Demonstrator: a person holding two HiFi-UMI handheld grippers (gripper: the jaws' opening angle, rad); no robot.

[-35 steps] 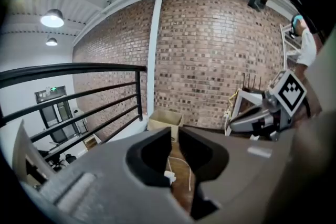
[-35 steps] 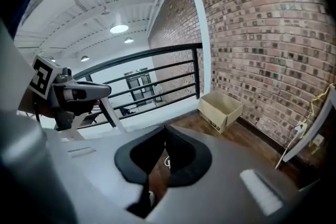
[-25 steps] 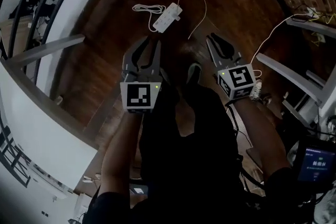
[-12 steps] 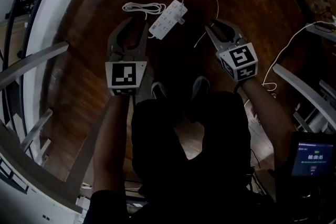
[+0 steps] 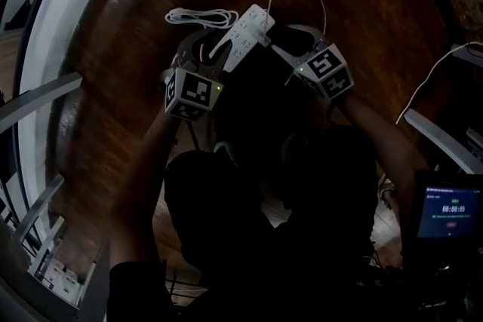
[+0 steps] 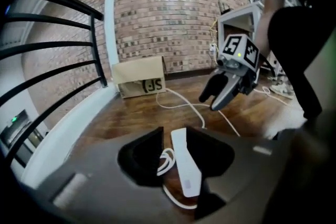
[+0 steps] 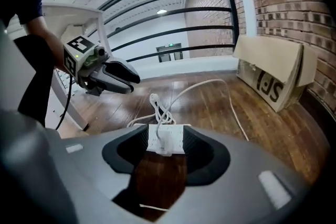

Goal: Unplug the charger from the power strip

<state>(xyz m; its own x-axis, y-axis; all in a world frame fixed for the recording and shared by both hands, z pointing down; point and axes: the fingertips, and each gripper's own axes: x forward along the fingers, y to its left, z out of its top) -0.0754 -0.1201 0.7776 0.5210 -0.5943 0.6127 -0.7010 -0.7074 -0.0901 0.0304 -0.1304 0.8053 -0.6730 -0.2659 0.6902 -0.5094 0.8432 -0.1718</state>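
Below, in the head view, the power strip [image 5: 245, 34] is seen on the wooden floor [image 5: 362, 4] between the left gripper [image 5: 202, 53] and the right gripper [image 5: 285, 40], a coiled cord [image 5: 200, 15] beside it. In the left gripper view, the strip is framed by opening jaws and is not gripped. In the right gripper view, what appears to be the charger [image 7: 161, 151] is seen at the strip's near edge, between opening jaws that hold nothing.

1. Crouched over the power strip [image 5: 245, 34], the person stretches the left forearm [image 5: 151, 158] and right forearm [image 5: 371, 133] down toward it.
2. The left gripper [image 5: 204, 50] tilts down at the strip's left side. Its jaws are opening, and the strip runs lengthwise through the gap, unclamped.
3. The right gripper [image 5: 285, 38] angles down at the strip's right. Its jaws are opening around the strip's end, with no grip.
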